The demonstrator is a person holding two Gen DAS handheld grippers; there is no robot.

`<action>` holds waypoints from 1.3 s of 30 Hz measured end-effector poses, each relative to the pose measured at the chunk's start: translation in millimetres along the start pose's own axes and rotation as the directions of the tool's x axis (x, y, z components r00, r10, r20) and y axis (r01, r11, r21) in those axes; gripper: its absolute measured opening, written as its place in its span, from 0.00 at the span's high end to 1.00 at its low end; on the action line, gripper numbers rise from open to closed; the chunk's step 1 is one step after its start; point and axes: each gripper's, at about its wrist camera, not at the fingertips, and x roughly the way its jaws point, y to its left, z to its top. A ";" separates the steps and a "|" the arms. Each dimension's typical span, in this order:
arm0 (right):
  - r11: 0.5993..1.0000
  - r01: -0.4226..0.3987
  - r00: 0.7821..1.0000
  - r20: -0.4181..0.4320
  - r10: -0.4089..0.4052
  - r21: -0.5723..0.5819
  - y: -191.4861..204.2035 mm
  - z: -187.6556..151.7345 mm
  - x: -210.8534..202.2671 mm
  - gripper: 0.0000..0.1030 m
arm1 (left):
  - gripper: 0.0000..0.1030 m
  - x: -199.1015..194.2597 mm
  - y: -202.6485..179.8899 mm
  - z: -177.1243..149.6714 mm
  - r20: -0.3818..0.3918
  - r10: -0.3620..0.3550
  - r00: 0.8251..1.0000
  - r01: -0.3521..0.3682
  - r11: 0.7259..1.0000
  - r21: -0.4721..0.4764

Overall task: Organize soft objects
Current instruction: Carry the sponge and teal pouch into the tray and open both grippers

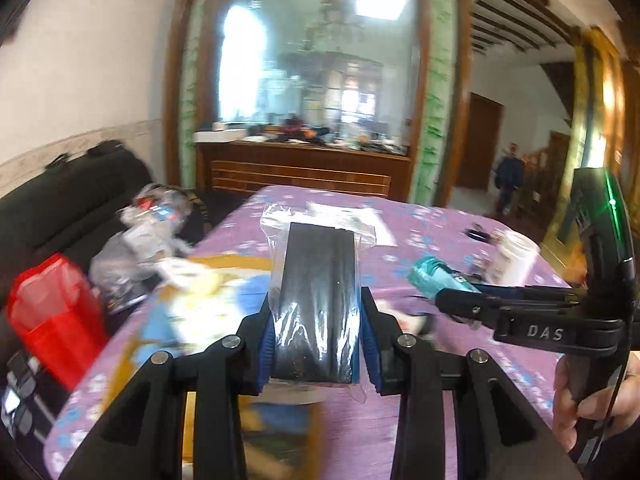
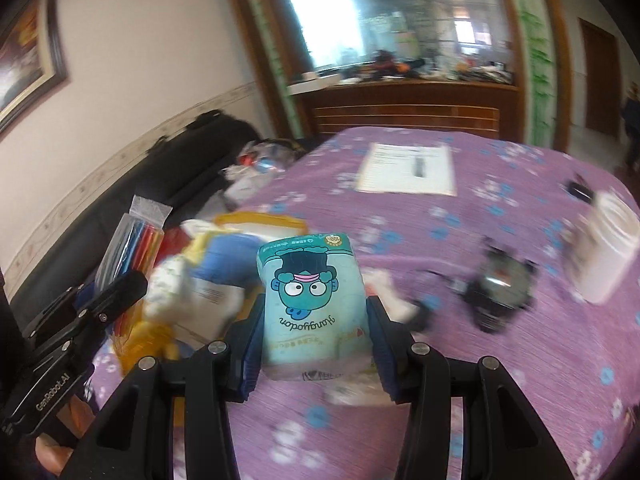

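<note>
While left gripper (image 1: 316,344) clamps bagged black pack (image 1: 316,300), right gripper (image 2: 314,336) grips "Hangyodon" tissue pack (image 2: 312,300).

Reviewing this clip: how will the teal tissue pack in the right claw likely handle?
The teal tissue pack probably squashes easily and weighs little, being a soft wrapped bundle. Its glossy film may slip between the right claw pads.
</note>
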 end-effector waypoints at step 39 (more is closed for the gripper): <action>0.995 -0.084 0.988 -0.135 0.075 -0.059 119.6 54.0 126.5 0.39 | 0.33 26.5 98.0 -39.6 -0.137 0.055 0.989 -0.070 0.992 -0.105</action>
